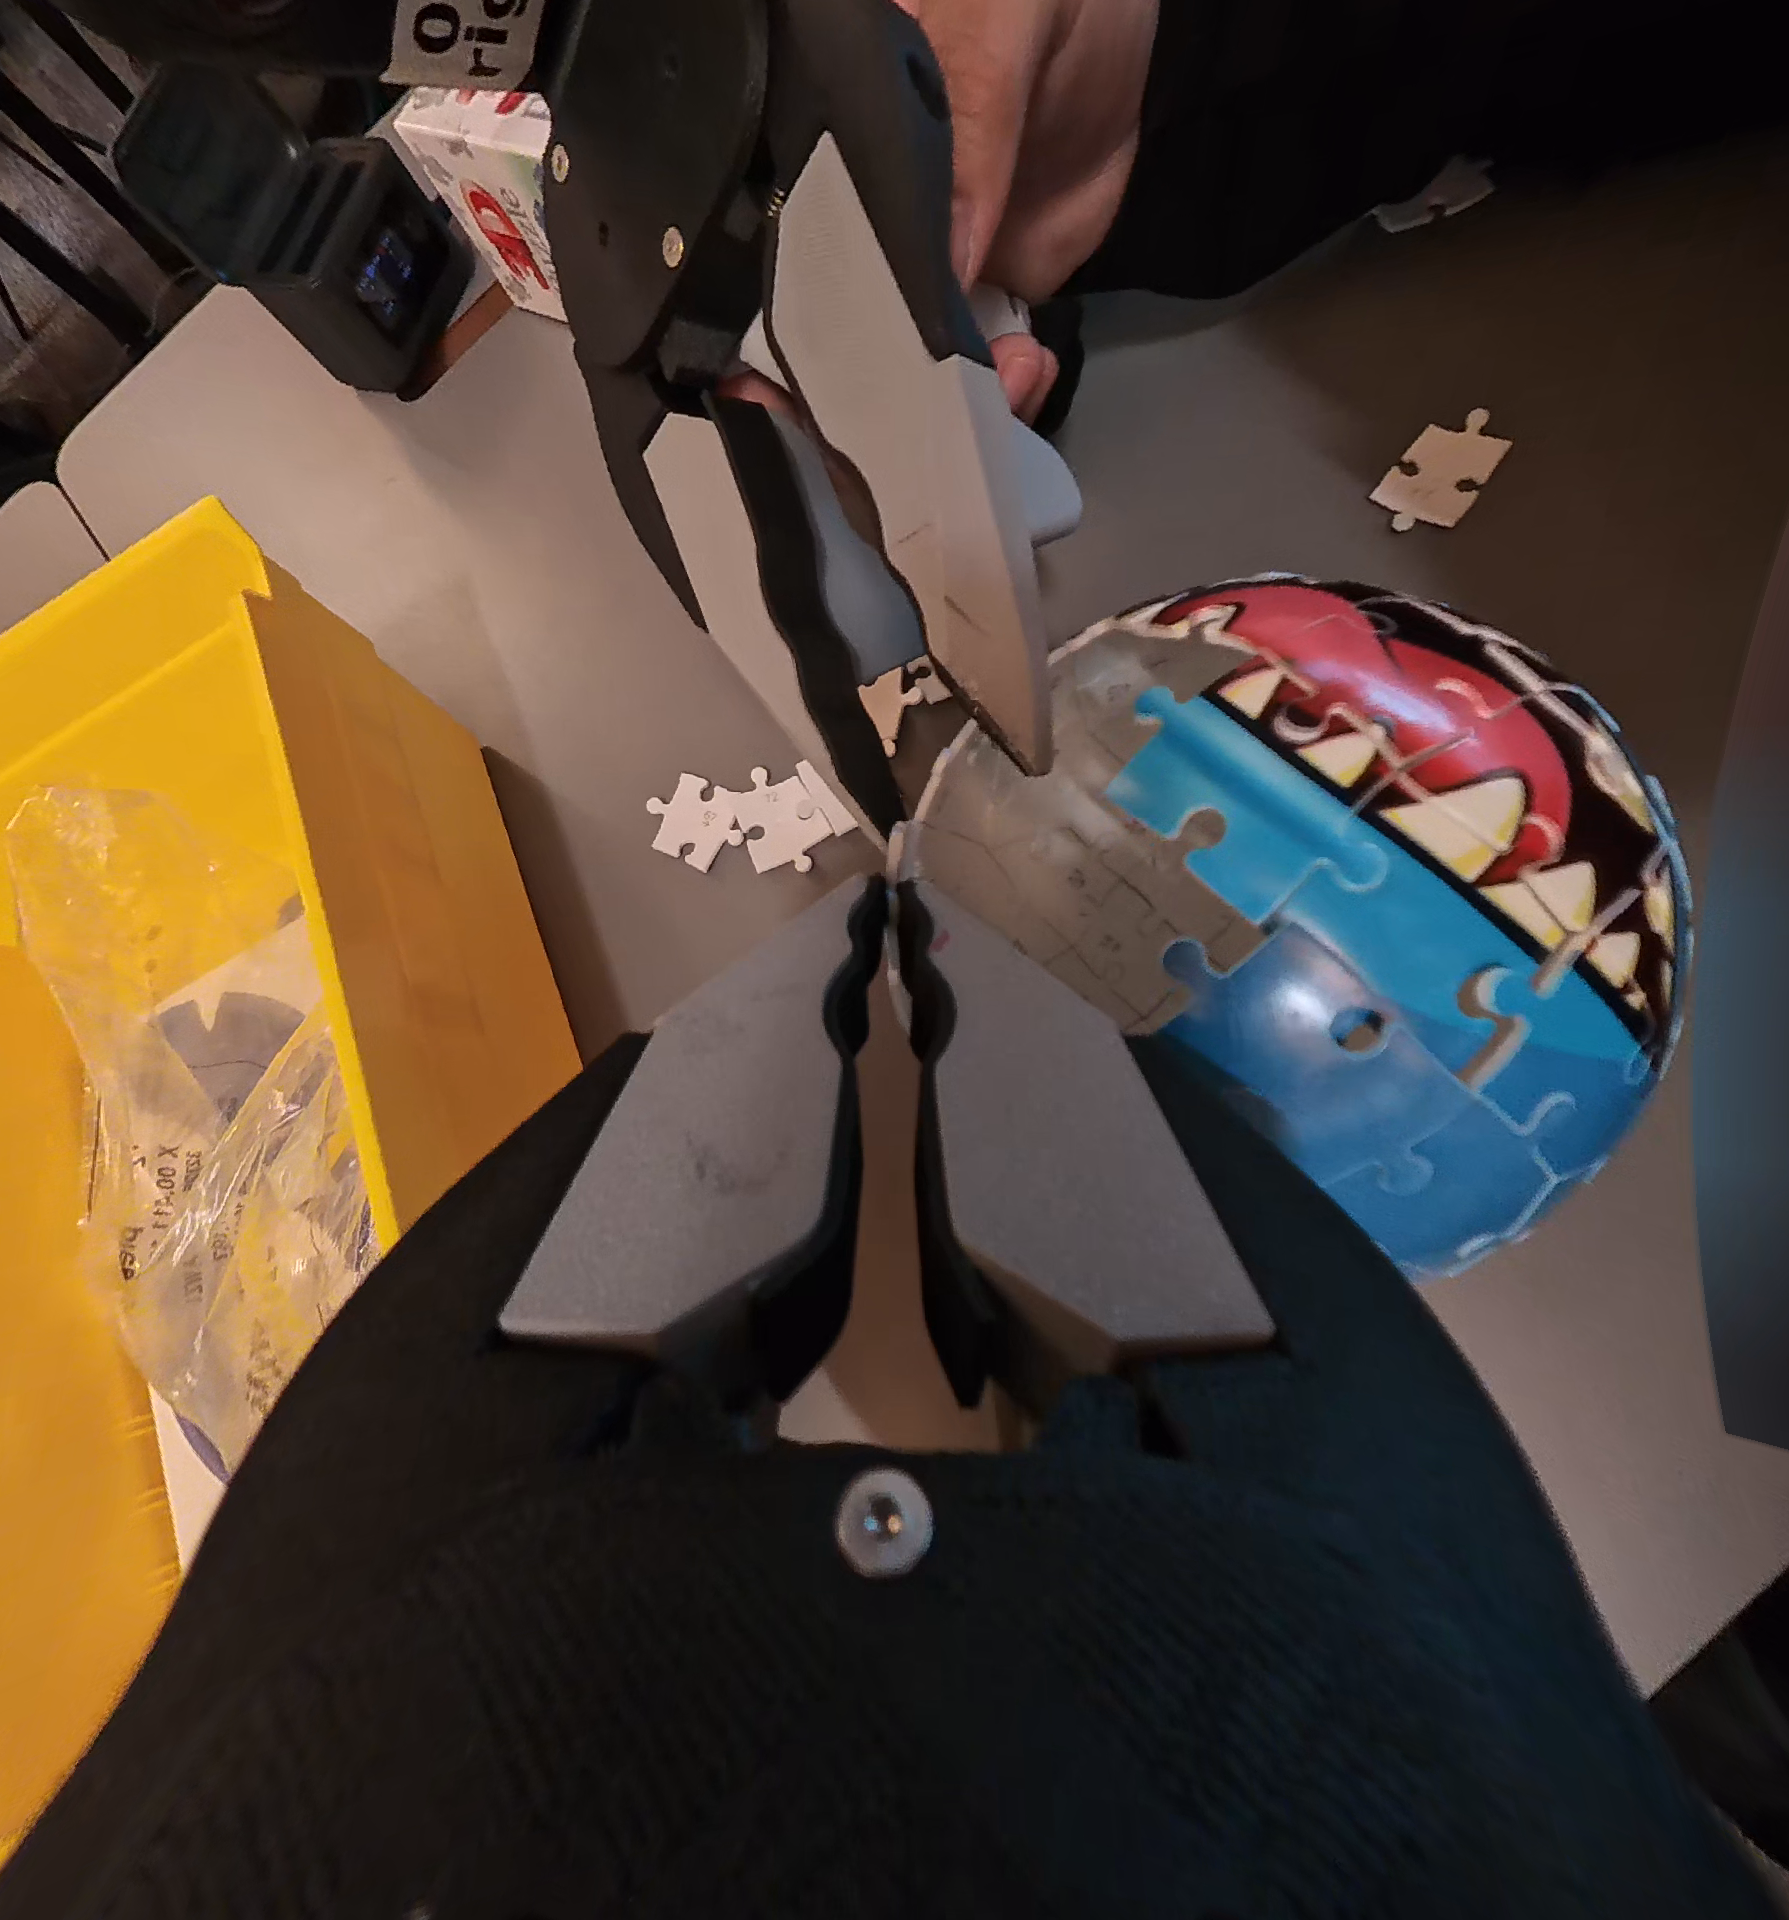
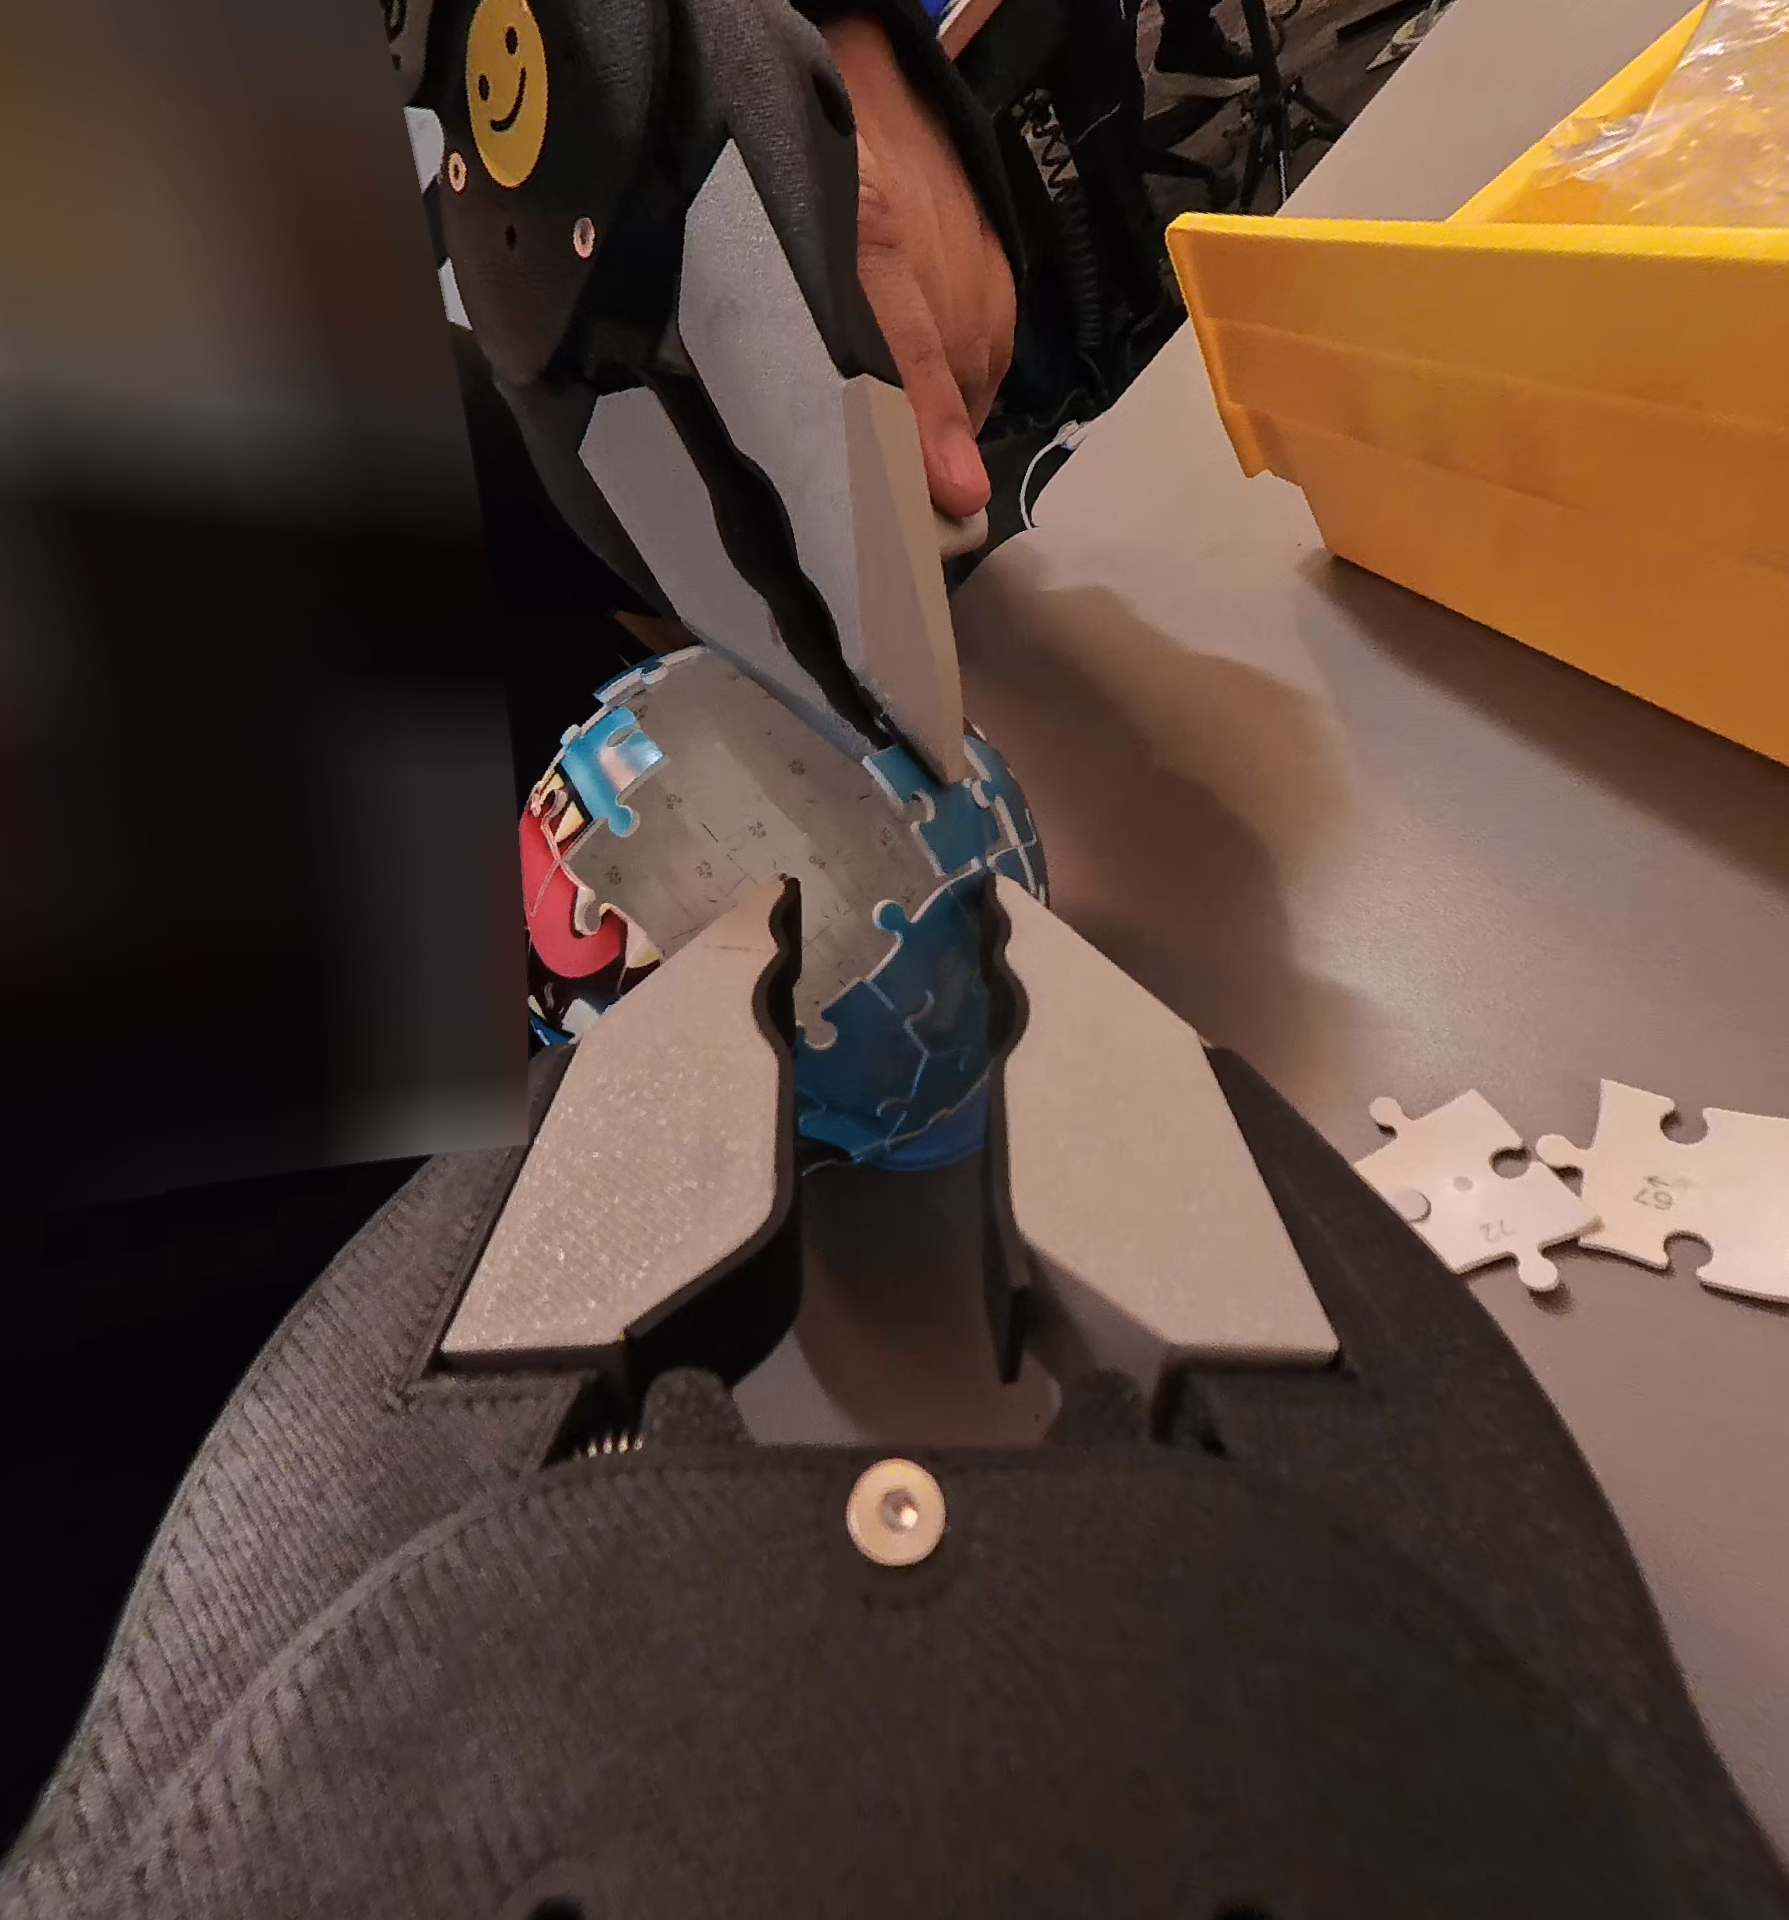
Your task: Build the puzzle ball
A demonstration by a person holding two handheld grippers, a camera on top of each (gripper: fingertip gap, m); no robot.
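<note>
The puzzle ball (image 1: pixel 1389 935) lies on the grey table, partly built, with blue, red and toothed printed pieces and a wide gap that shows its grey inside. My left gripper (image 1: pixel 895 899) is shut on the thin rim of the ball at the gap's edge; it also shows in the right wrist view (image 2: pixel 905 753), coming down from above. My right gripper (image 2: pixel 890 894) is open, its two fingers standing either side of the ball's (image 2: pixel 890 1039) rim. In the left wrist view the right gripper (image 1: pixel 957 795) has one fingertip inside the gap and one outside.
Two joined white loose pieces (image 1: pixel 755 826) lie face down beside the ball, also in the right wrist view (image 2: pixel 1472 1195). Another loose piece (image 1: pixel 1441 478) lies farther off. A yellow bin (image 1: pixel 246 779) with a clear plastic bag (image 1: pixel 194 1039) stands to the left. A white box (image 1: pixel 474 177) is behind. The grippers are tip to tip, or close to it.
</note>
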